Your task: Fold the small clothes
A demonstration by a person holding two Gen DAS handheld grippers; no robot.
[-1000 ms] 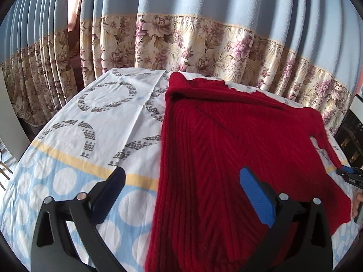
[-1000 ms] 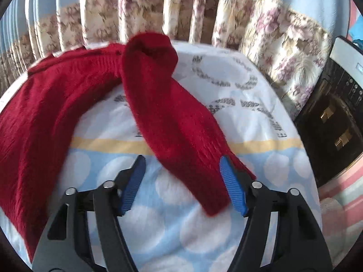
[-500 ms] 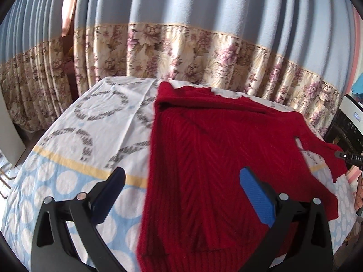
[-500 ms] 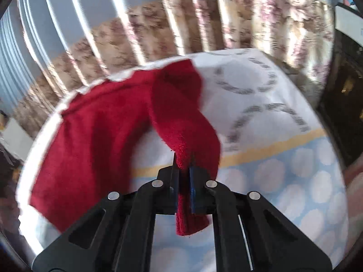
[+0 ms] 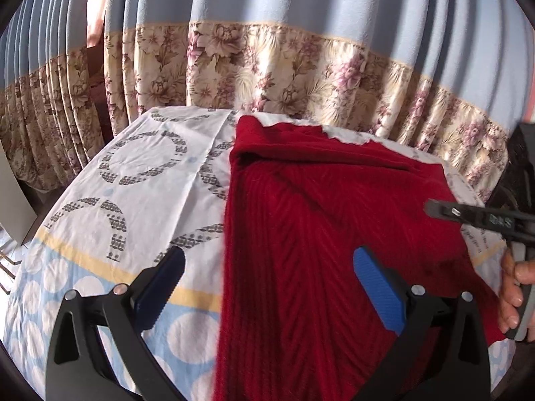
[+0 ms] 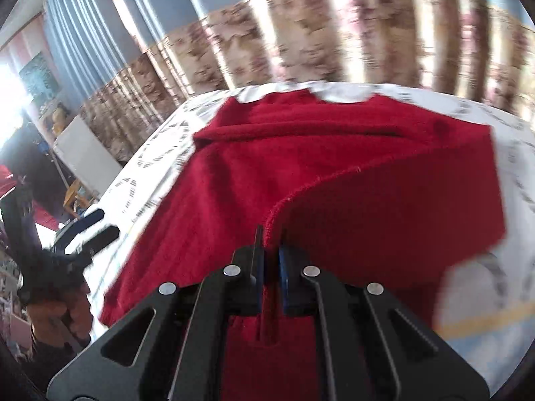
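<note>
A dark red ribbed knit sweater [image 5: 301,234] lies spread on the patterned cloth of the table [image 5: 117,207]. My left gripper [image 5: 267,274] hangs open just above its near part, the blue pads wide apart and holding nothing. In the right wrist view my right gripper [image 6: 269,250] is shut on the red sleeve [image 6: 384,207], which is lifted and drawn over the sweater's body [image 6: 250,173]. The right gripper's black tip [image 5: 434,209] and the hand [image 5: 515,287] on it show at the right edge of the left wrist view.
The white, blue and yellow tablecloth covers a table backed by blue curtains with a floral band [image 5: 284,70]. A dark appliance [image 5: 518,167] stands at the right. The left gripper [image 6: 87,230] and its hand show at the left of the right wrist view.
My right gripper closed on the sleeve lying on the cloth, then lifted it and swung it left over the sweater's body. The left gripper stayed open, drifting only slightly.
</note>
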